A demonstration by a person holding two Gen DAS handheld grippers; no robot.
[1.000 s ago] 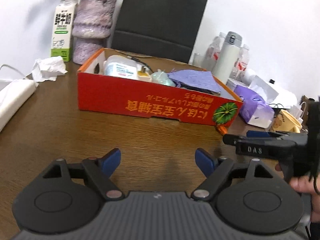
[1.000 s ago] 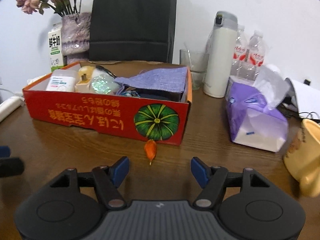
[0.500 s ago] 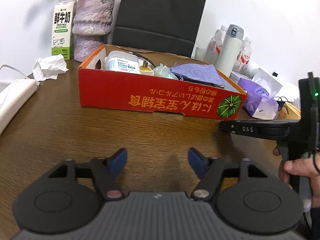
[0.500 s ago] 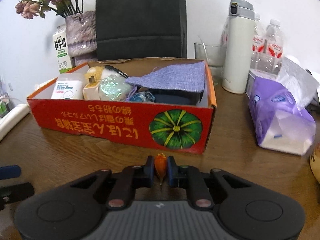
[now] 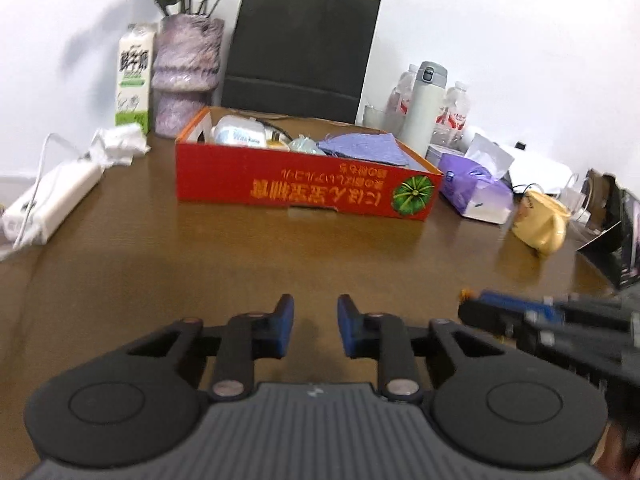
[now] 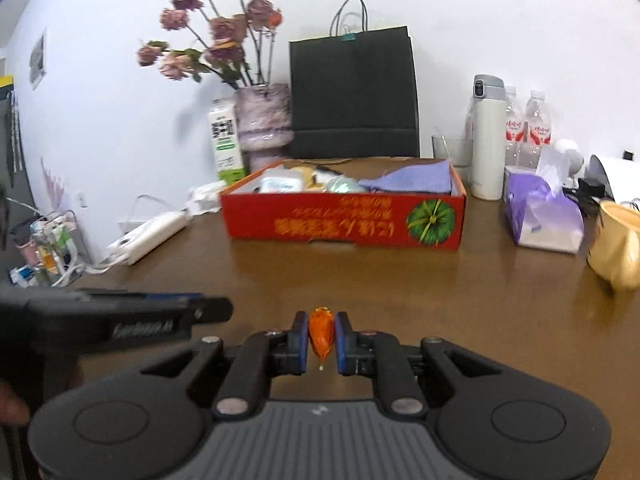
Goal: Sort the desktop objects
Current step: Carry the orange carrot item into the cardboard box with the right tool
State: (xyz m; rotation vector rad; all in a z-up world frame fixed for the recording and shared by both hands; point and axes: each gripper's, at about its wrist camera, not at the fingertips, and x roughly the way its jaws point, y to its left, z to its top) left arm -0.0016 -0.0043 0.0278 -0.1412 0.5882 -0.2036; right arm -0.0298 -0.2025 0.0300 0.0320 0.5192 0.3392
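Right hand-held gripper is closed on a small orange piece, pinched upright between the blue pads, with its thin tip pointing down and free of the counter. I judge it is held this way so it can be carried to the red box, which stands well apart, further back on the counter and already has a purple cloth and other small things inside. Left hand-held gripper has nothing between its pads; its jaws are closing and only a narrow gap is left. It seems to have no work at this step.

The right view shows the orange piece clearly and also the flowers above the vase. The left view shows only a tiny orange speck at the tip of the blurred right gripper, but it shows better the empty gap of the left one.
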